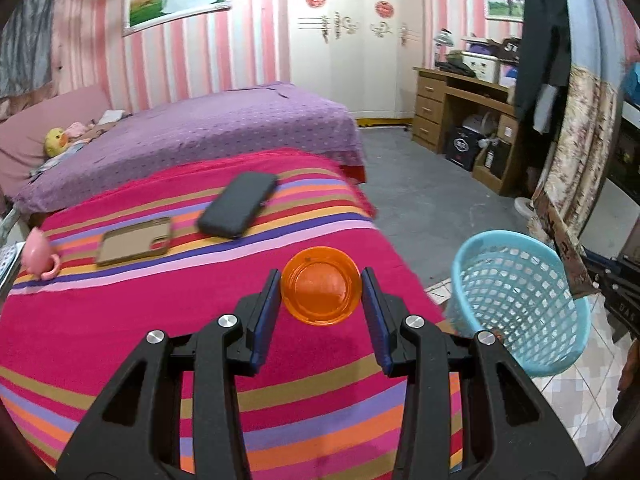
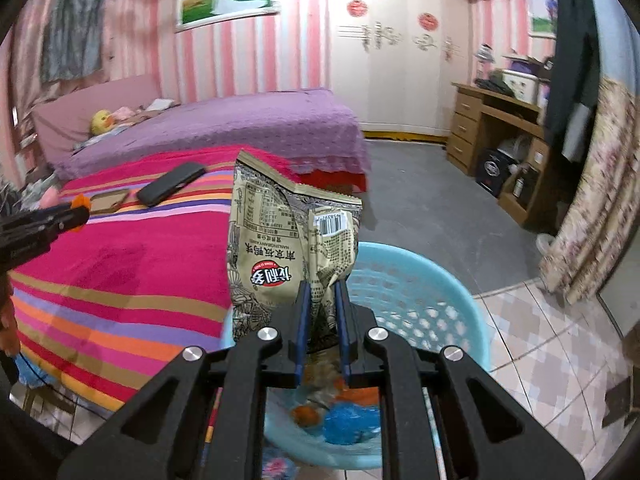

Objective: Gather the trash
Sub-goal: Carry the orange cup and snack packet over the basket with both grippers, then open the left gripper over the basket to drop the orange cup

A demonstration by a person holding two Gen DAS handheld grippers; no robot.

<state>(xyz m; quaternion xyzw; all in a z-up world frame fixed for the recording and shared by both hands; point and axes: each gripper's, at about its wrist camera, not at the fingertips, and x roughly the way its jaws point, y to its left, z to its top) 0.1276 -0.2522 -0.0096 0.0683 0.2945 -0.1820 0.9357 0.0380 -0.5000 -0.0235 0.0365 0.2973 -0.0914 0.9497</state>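
Right tongs [image 2: 322, 292] — crumpled beige snack bag [image 2: 280, 236], barcode upside-down.

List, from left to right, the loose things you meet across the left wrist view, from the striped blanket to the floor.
Pink toy → tan phone case → black phone → orange cup, between the left gripper fingers → blue basket.

A round orange plastic cup [image 1: 320, 292] is held between the fingers of the left gripper [image 1: 320, 280], above the striped blanket [image 1: 120, 340]. On the blanket, farther back and to the left, a black phone [image 1: 238, 205] and a tan phone case [image 1: 136, 241] are laid side by side. A light-blue perforated plastic basket [image 2: 420, 300] is set on the floor right of the blanket. A crumpled beige snack bag [image 2: 292, 240] is clamped in the right gripper [image 2: 322, 286] over the basket.
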